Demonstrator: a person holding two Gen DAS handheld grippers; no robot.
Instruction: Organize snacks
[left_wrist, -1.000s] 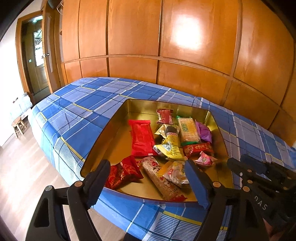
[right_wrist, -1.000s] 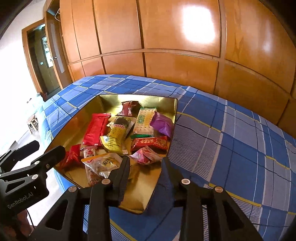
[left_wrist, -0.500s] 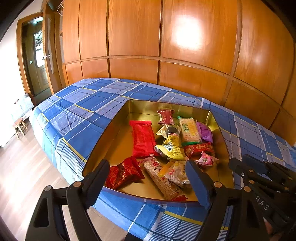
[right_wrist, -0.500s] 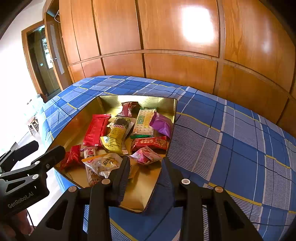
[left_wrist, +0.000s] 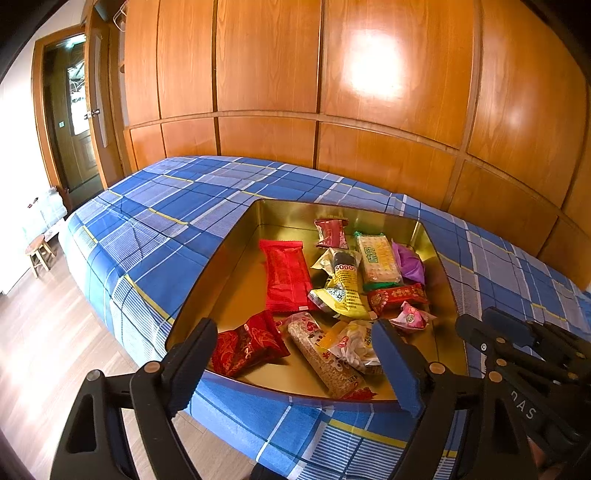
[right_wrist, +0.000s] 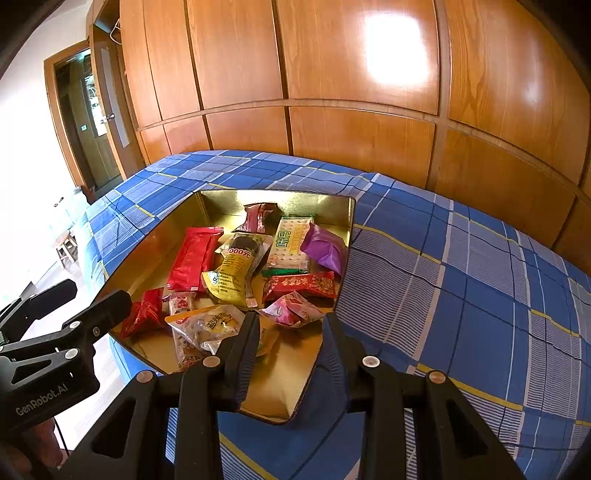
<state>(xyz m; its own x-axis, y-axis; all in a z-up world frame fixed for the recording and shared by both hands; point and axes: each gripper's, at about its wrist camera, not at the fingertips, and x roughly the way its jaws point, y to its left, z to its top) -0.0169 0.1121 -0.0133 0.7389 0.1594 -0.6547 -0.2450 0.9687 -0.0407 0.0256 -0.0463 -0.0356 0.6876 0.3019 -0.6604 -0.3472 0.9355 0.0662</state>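
Blue plaid bedspread (left_wrist: 155, 236) beneath gold tray (left_wrist: 229, 291), wood-panelled wall (left_wrist: 369, 92) behind; left claw (left_wrist: 295, 354) wide apart, right claw (right_wrist: 291, 332) narrowly parted, both empty.

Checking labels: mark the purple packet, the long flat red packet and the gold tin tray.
Purple packet (right_wrist: 325, 248), right wrist view, middle.
Long flat red packet (left_wrist: 286, 275), left wrist view, centre.
Gold tin tray (left_wrist: 236, 266), left wrist view, bare floor.

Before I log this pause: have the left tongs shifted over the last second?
No. In the left wrist view the left tongs frame the same near edge of the gold tray; only their jaws are opening slightly, with nothing between them.
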